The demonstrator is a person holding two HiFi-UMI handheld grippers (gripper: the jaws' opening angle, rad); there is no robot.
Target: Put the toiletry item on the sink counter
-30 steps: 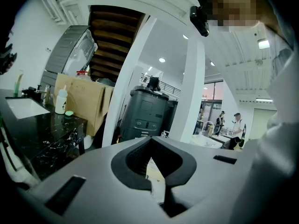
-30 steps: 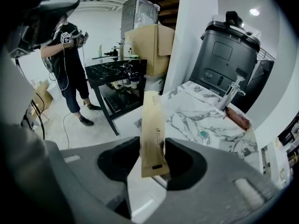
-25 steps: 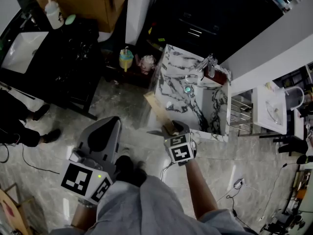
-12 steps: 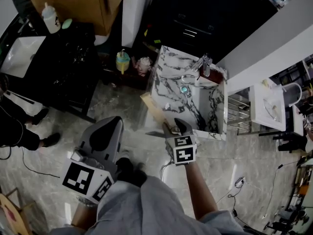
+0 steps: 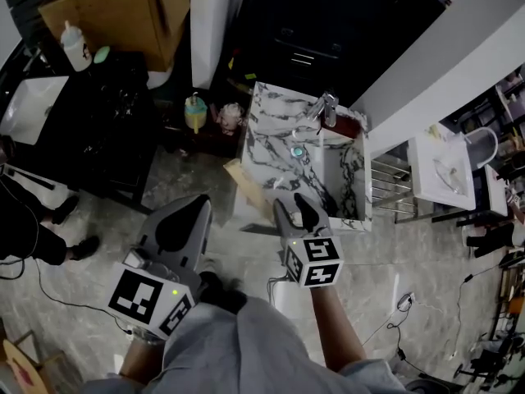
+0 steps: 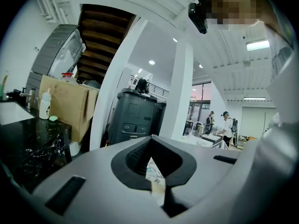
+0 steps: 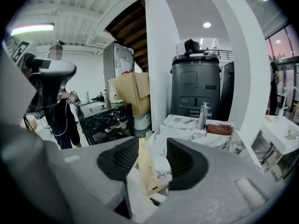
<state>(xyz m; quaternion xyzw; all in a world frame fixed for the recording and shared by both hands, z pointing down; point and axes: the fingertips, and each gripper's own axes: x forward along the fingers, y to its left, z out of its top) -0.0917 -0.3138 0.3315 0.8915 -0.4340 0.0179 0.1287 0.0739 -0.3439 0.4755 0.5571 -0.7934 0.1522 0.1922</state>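
With the left gripper (image 5: 195, 208) closed and empty and the right gripper (image 5: 291, 203) wide apart, its jaws just narrowing slightly and pressing nothing, the tan box (image 5: 246, 185) on the sink counter (image 5: 275, 125) seems to overhang its near corner, where a brushing jaw could likely tip it off.

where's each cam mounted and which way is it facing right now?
Head view: on the person's head, looking steeply down at the marble sink counter; shows left hand-held gripper, right hand-held gripper, right forearm.
Left gripper view: on the left hand-held gripper, facing the dark bin and cardboard box; shows its shut jaws.
Right gripper view: on the right hand-held gripper, facing the marble sink counter and faucet; shows its open jaws, nothing gripped, just closed slightly.
Shared: all three see the cardboard box.
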